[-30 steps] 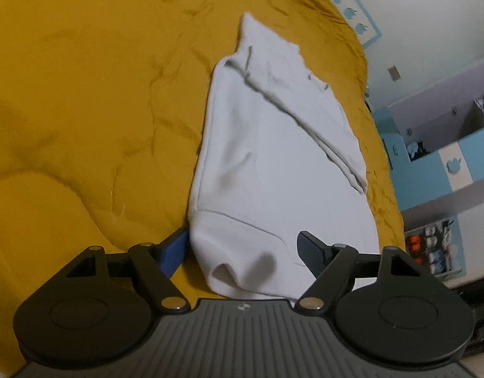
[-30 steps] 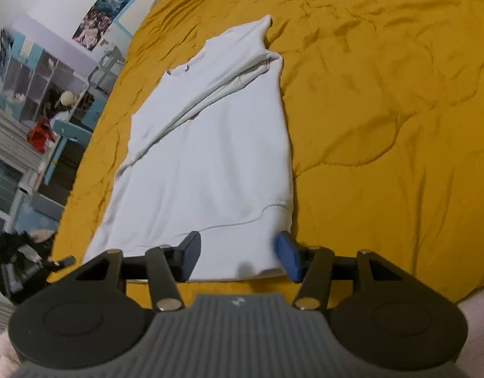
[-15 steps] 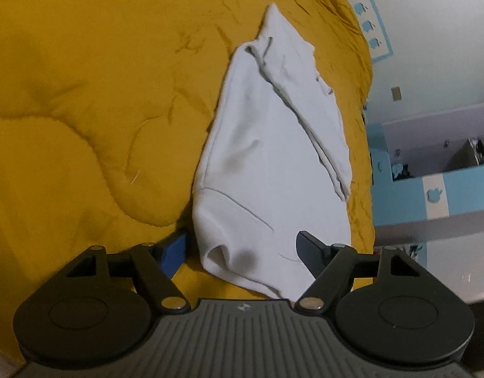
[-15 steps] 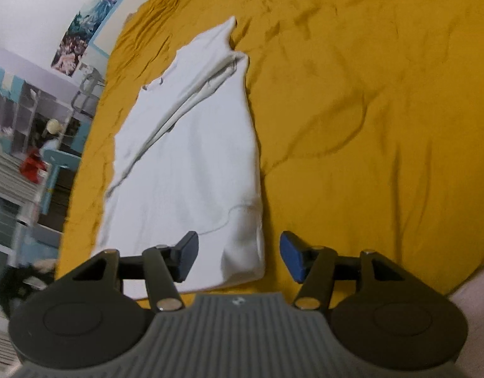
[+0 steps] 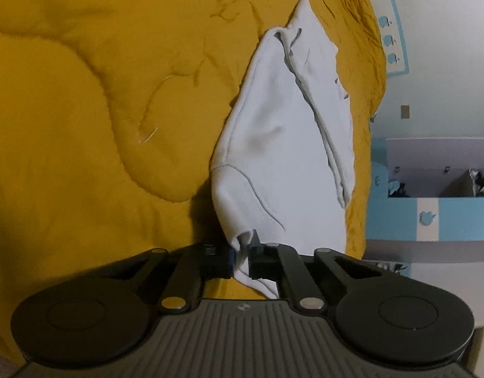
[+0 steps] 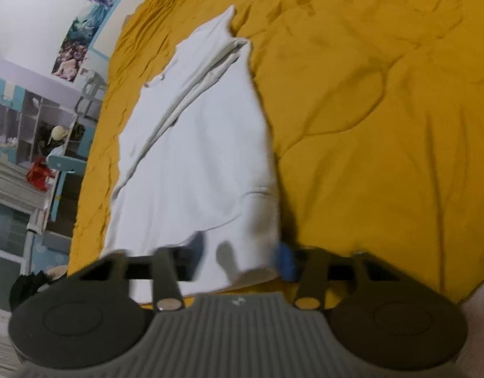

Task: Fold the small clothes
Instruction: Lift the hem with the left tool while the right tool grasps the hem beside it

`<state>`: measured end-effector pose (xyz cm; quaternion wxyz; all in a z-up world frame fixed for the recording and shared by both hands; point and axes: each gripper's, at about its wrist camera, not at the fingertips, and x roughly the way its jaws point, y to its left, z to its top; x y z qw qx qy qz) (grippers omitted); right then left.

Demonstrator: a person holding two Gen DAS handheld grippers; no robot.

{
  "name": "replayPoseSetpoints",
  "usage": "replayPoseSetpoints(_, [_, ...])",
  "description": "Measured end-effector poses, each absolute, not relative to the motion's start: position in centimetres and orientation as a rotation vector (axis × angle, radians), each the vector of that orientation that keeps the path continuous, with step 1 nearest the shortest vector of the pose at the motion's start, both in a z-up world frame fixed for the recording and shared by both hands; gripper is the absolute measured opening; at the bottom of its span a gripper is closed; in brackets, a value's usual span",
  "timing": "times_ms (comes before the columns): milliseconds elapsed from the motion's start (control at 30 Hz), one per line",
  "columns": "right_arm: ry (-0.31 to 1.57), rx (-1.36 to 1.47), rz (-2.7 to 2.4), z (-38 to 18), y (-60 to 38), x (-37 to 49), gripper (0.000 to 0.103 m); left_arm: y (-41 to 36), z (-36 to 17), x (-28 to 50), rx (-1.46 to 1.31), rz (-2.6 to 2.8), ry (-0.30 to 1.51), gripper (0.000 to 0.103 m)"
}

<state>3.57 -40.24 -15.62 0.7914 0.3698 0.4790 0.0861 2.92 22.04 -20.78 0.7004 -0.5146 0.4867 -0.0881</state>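
A white garment [image 5: 283, 145] lies lengthwise on the mustard-yellow quilt [image 5: 84, 126], one sleeve folded in along its body. In the left wrist view my left gripper [image 5: 242, 252] is shut on the near hem corner, and the cloth bunches between the pads. The right wrist view shows the same garment [image 6: 198, 145] on the quilt [image 6: 383, 126]. There my right gripper [image 6: 240, 258] straddles the other hem corner. Its jaws are closing with the hem between them, still a wide gap apart. The picture of its fingers is blurred.
The bed's edge runs just beyond the garment in both views. Past it stand a blue and white shelf unit [image 5: 431, 189] and a wall with pictures [image 6: 81, 37]. More shelves and a red object [image 6: 38, 173] sit past the bed's left edge.
My left gripper sank onto the hem corner and shut on it, lifting a fold of cloth. The right gripper's jaws have come closer together over the other corner.
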Motion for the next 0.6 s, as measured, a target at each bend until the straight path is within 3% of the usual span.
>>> replayPoseSetpoints(200, [1.000,0.864,0.169,-15.8,-40.7,3.2,0.004,21.9,-20.3,3.2,-1.154,-0.239,1.061,0.004])
replayPoseSetpoints(433, [0.881,1.042,0.184,-14.0,-42.2,3.8,0.003,21.5,-15.6,4.3,-1.055,-0.309,0.896,0.004])
replayPoseSetpoints(600, [0.842,1.085,0.204,-13.0,-42.1,6.1,0.003,21.3,-14.7,6.7,-1.059,-0.328,0.872,0.004])
